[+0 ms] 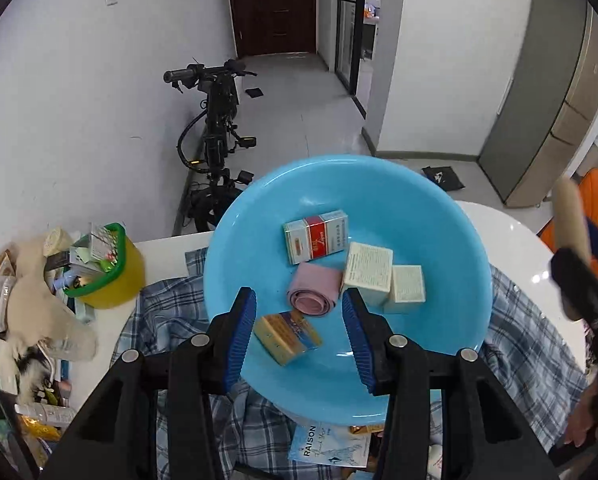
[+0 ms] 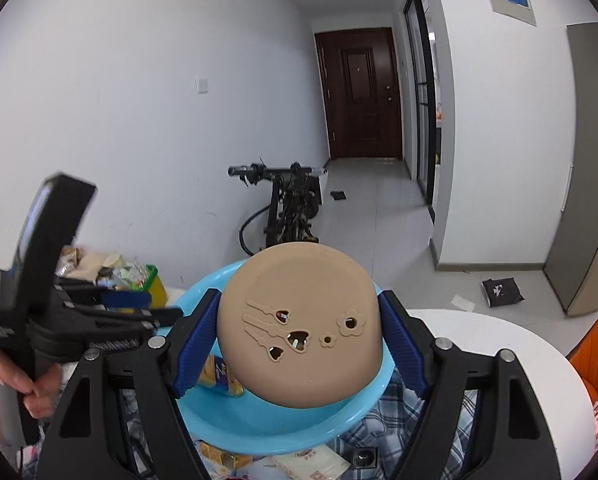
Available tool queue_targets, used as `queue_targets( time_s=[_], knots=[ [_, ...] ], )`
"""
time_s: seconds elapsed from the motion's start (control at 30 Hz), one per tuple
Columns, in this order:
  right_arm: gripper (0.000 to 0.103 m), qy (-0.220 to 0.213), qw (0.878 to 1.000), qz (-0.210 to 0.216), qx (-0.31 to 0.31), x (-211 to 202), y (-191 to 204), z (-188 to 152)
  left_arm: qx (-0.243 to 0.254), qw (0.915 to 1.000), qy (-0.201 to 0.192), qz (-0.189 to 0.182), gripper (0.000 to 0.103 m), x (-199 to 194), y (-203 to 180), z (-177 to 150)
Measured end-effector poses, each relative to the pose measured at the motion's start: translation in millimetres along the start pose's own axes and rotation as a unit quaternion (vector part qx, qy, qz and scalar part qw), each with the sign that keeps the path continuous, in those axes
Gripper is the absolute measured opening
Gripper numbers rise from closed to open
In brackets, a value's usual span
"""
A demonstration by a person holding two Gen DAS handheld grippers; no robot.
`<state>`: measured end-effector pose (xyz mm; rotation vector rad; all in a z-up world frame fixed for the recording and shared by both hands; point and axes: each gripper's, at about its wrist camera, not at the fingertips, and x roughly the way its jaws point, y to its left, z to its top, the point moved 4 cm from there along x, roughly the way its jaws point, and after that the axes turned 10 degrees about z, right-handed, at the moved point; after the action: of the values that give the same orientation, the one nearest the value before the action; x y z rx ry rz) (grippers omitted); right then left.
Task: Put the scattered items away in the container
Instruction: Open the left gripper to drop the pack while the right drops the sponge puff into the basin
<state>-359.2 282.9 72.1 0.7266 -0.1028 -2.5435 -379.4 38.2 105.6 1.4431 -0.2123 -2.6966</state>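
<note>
A light-blue basin sits on a checked cloth and holds a red-and-white box, a pink roll, two cream boxes and a yellow box. My left gripper hangs over the basin's near side. It is shut, drawn in to its narrowest with nothing between its pads, and the yellow box lies loose below it. My right gripper is shut on an upturned tan plastic bowl with heart and flower cut-outs. It holds the bowl over the basin.
A yellow bin with a green rim, stuffed with packets, stands left of the basin beside more clutter. The checked cloth covers the white table. A leaflet lies by the near rim. A bicycle and an orange chair stand beyond.
</note>
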Motion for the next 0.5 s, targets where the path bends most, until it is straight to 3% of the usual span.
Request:
queue_targets(
  time_s=[0.23,0.37,0.5],
  knots=[
    [0.076,0.031,0.999,-0.002,0.008,20.1,-11.5,-4.8,-0.003,0.9999,0.002,-0.015,0.048,19.2,-0.2,11.1],
    [0.076,0.046,0.999,-0.004,0.022,39.5,-16.9,-9.3,0.007,0.9989,0.011,-0.046,0.048,41.5,-12.8,23.0],
    [0.076,0.071,0.997,-0.016,0.028,66.3,-29.1,-13.1,0.026,0.9985,0.044,-0.017,0.048,72.8,-24.8,31.3]
  ],
)
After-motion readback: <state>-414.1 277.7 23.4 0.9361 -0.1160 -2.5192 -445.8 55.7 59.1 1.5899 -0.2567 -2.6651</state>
